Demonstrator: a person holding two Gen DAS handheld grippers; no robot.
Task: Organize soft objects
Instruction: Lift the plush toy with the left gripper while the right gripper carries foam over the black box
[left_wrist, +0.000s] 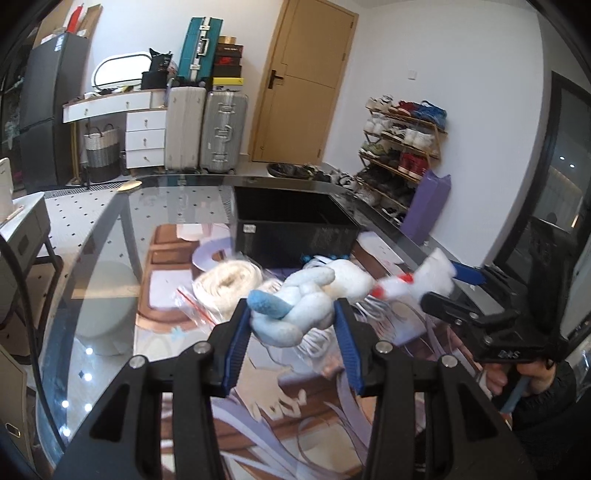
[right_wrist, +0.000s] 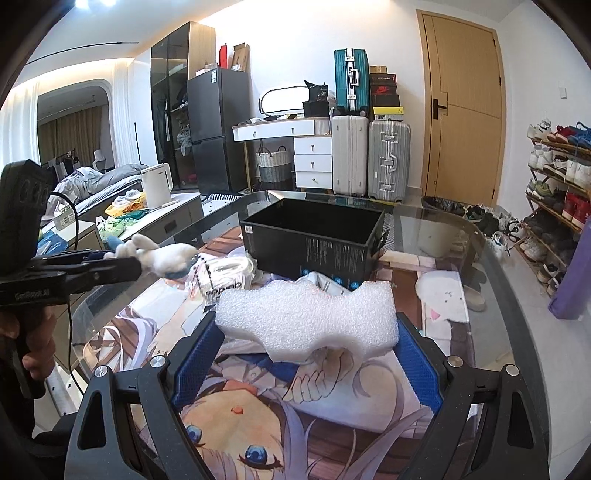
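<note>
Two hand-held grippers hover over the glass bench: left hand-held gripper (left_wrist: 291, 325) clenches a pale blue plush toy (left_wrist: 295, 310), right hand-held gripper (right_wrist: 306, 354) grasps a white foam block (right_wrist: 306, 317), both lifted, seemingly bound for the open black box (right_wrist: 314, 236) toward the far edge.

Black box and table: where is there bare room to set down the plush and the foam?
The black box looks empty as far as its inside shows. The table is bare glass left of the box, out to the rim. Crowded: the strip in front of the box, with the white roll and plastic bags.
</note>
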